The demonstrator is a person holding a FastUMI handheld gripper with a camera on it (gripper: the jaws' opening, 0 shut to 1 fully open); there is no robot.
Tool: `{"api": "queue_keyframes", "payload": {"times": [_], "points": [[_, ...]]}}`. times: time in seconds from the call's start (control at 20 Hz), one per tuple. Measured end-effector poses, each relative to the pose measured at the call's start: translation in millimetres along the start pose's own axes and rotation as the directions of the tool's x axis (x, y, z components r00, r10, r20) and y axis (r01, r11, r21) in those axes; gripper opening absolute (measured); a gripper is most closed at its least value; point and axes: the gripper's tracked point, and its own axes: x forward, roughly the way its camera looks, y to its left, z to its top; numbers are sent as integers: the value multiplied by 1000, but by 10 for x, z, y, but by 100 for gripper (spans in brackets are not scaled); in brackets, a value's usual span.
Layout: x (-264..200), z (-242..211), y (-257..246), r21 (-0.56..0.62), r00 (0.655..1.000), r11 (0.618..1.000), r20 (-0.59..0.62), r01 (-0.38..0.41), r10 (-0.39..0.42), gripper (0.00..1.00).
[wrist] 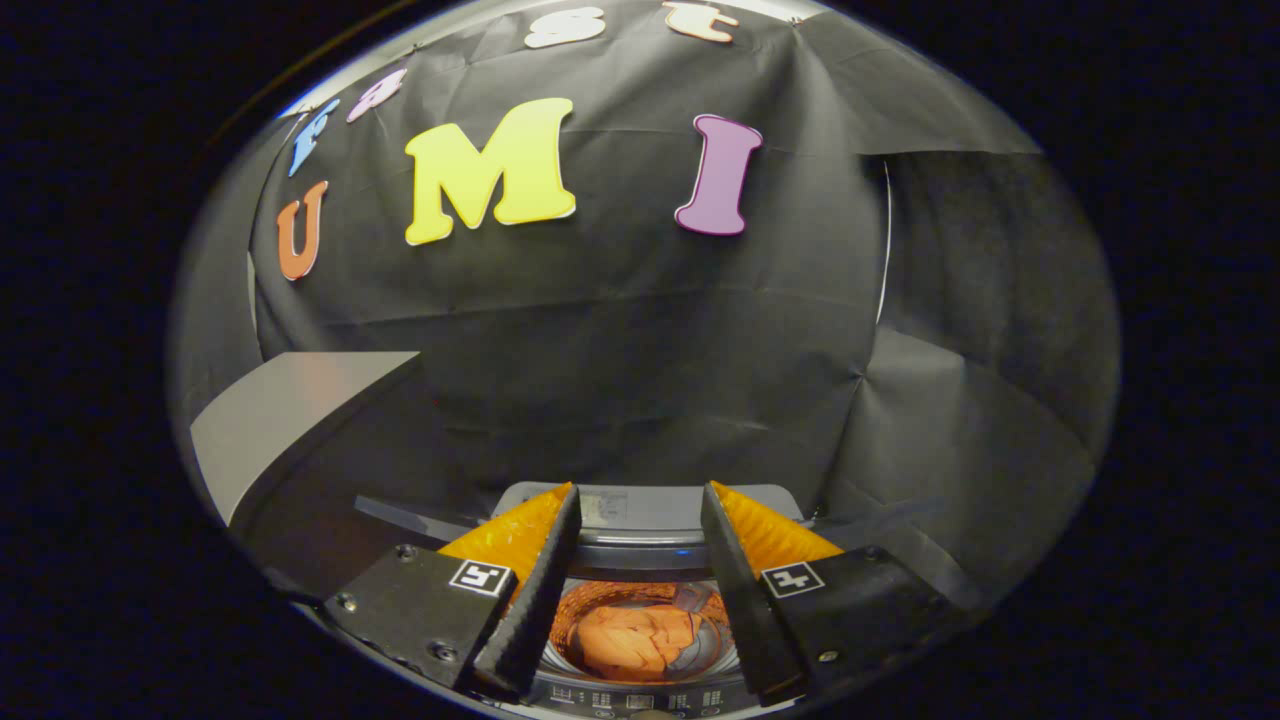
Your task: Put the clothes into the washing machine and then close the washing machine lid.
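Observation:
I am looking down over a small top-loading washing machine (640, 552) that stands in front of the black cloth wall. Its lid (650, 506) is raised at the back, so the drum is uncovered. An orange garment (632, 640) lies bunched inside the drum, below and between my fingers. My gripper (640, 493) hovers above the opening, open, with nothing held; its tips reach toward the raised lid. The machine's control strip (640, 700) sits at the near edge of the drum.
A grey flat surface (285, 420) juts out to the left of the machine at a higher level. Black cloth hangs behind and to the right of the machine, with a folded seam (880, 380) on the right.

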Motion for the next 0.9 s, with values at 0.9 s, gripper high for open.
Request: {"api": "queue_keyframes", "payload": {"times": [0.9], "points": [[-321,-336,-40,-5,994,1000,-101,29,-29,78]]}}
